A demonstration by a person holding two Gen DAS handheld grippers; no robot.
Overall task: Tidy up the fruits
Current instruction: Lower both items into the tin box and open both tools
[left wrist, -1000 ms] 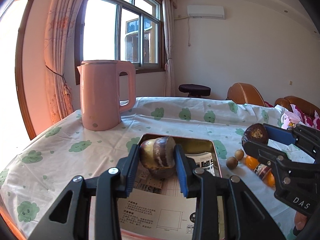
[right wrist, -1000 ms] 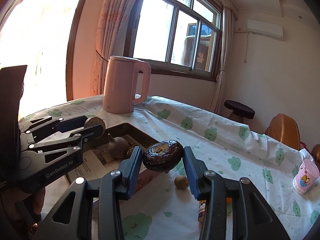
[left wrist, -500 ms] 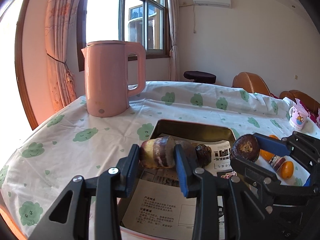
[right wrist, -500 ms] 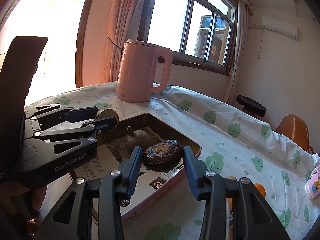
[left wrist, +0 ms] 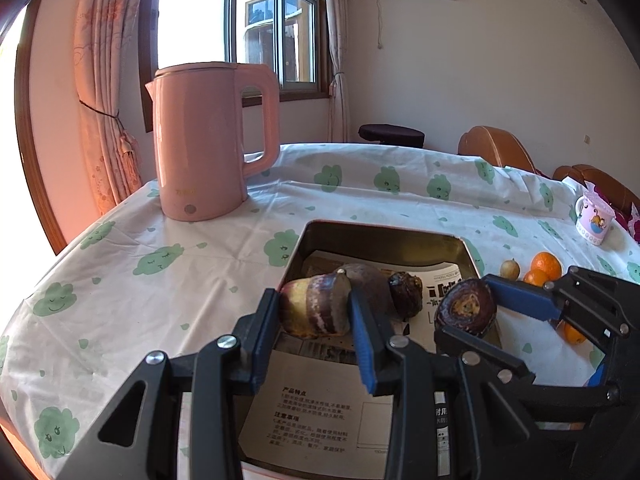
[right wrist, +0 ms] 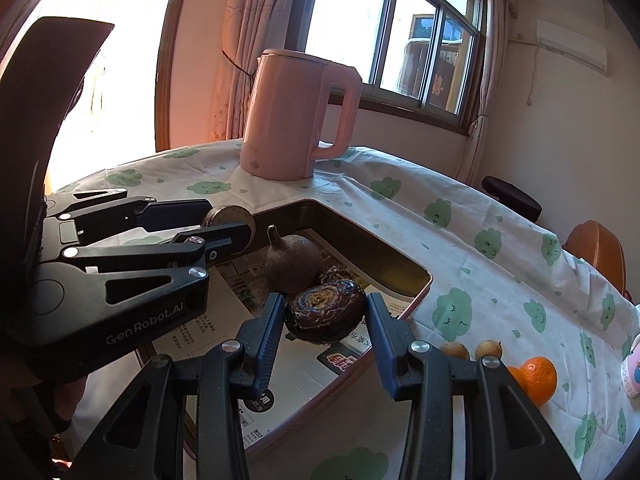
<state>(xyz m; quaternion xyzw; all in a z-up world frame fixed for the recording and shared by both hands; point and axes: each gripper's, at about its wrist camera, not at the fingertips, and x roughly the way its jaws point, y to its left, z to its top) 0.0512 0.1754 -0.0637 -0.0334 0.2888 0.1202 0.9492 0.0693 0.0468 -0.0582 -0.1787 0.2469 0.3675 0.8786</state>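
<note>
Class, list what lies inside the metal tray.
Inside the tray: printed paper, a brown bulb and a small dark fruit. The grippers hide parts of its floor.

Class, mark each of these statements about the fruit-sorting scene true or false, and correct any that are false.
1. The left gripper holds a cut purple-and-yellow root piece. True.
2. The right gripper is open and holds nothing. False: it is shut on a dark round fruit.
3. The pink kettle stands inside the metal tray. False: it stands on the tablecloth beyond it.
4. Oranges lie outside the tray. True.
5. Printed paper lines the tray. True.
</note>
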